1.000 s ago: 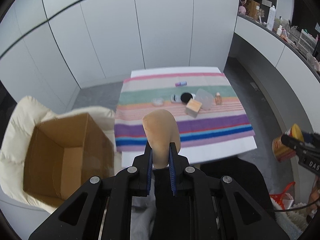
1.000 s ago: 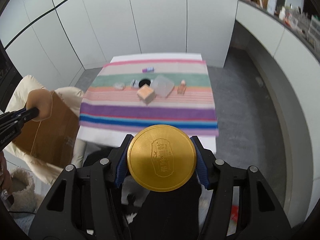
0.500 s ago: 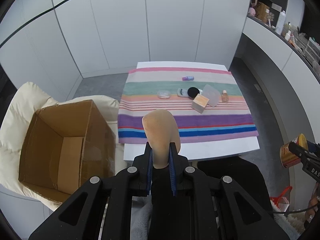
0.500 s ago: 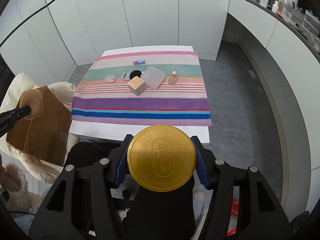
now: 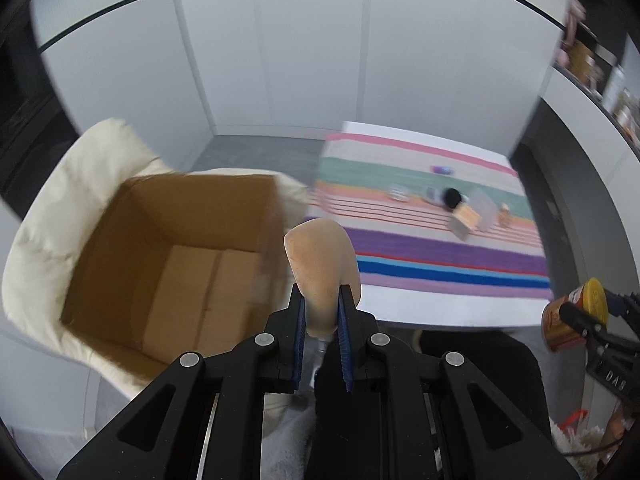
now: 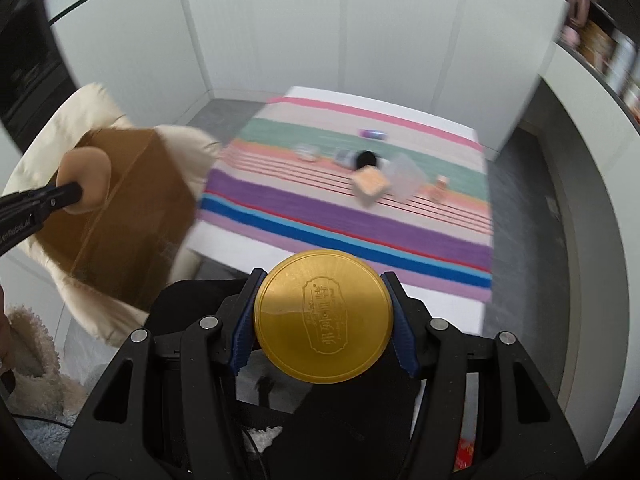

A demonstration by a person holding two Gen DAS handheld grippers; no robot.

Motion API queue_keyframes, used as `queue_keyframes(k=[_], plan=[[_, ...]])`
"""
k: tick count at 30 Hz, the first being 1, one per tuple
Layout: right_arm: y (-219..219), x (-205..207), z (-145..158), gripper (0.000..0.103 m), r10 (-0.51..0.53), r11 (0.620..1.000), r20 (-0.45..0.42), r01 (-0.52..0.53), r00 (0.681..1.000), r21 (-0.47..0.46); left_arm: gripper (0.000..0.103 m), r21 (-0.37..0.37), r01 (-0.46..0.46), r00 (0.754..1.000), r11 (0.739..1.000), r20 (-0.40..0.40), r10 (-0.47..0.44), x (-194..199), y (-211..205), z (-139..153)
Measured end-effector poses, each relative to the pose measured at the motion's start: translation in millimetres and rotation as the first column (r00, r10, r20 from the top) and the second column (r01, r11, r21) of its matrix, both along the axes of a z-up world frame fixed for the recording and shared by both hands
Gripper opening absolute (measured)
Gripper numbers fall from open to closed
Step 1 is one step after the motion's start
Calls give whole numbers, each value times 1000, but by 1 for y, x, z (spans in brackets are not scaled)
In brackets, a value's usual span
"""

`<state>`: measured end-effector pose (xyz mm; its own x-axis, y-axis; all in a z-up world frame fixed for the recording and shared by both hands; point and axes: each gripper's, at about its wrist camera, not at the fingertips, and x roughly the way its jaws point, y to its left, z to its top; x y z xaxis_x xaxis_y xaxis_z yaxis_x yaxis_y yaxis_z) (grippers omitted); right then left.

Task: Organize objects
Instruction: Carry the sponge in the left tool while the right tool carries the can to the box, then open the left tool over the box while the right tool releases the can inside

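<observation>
Change: cardboard box [image 5: 168, 264] now fills left wrist frame's left; striped cloth [image 5: 432, 216] shifted right.
Left gripper [image 5: 322, 312]: pinching beige sponge [image 5: 320, 264].
Right gripper [image 6: 323, 320]: clamping gold-lidded can [image 6: 323, 316].
Room: white cabinets [image 5: 280, 60].

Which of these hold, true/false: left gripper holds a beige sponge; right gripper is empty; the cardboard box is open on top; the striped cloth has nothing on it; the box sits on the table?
1. The left gripper holds a beige sponge. True.
2. The right gripper is empty. False: it is shut on a can with a gold lid.
3. The cardboard box is open on top. True: its bare floor shows.
4. The striped cloth has nothing on it. False: several small items lie on it, including a tan cube and a small purple bottle.
5. The box sits on the table. False: it rests on a cream cushion beside the table.
</observation>
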<state>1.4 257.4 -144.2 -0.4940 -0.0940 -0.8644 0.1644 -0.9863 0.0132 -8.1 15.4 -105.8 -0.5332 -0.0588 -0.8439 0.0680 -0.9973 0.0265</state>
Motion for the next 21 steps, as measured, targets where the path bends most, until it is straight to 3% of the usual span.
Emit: queue_keyframes(k=[9, 16, 21], plan=[[-114, -5, -5, 59, 257, 966, 0, -257, 966, -9, 16, 7, -197, 980, 980, 25, 196, 32, -90, -8], [-205, 6, -8, 59, 438, 899, 11, -438, 899, -1, 16, 9, -303, 952, 953, 48, 302, 65, -145, -15], [-241, 12, -12, 59, 512, 859, 22, -512, 859, 0, 16, 18, -347, 936, 938, 67, 345, 75, -169, -22]])
